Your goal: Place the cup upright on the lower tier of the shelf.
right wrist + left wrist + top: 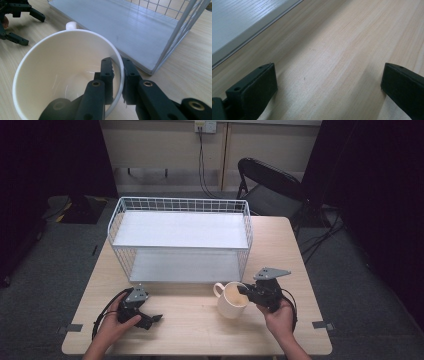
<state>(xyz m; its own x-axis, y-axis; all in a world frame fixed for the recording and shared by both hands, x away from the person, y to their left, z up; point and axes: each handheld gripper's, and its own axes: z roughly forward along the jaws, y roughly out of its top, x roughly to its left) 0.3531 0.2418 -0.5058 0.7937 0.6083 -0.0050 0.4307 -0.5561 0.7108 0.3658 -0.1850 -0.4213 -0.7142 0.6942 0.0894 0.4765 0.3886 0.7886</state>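
Grasping looks done, since the right gripper [117, 82] pinches the wall of the cream mug [232, 300] standing on the table [200, 330] just before the white wire shelf [180, 237], while placing it there remains and the left gripper [145, 319] rests spread, empty.

The right gripper [118, 82] is pinching the rim of a cream mug [57, 75], one jaw sitting inside the wall and the other outside, pads pressing on it. The mug is standing on the pale wooden table [190, 72] with its handle [71, 25] pointing away, just beside the front corner of a white wire rack [175, 32] with a grey-white bottom shelf [120, 27]. Farther off, at upper left, the left gripper [27, 25] is resting with its black jaws spread apart.
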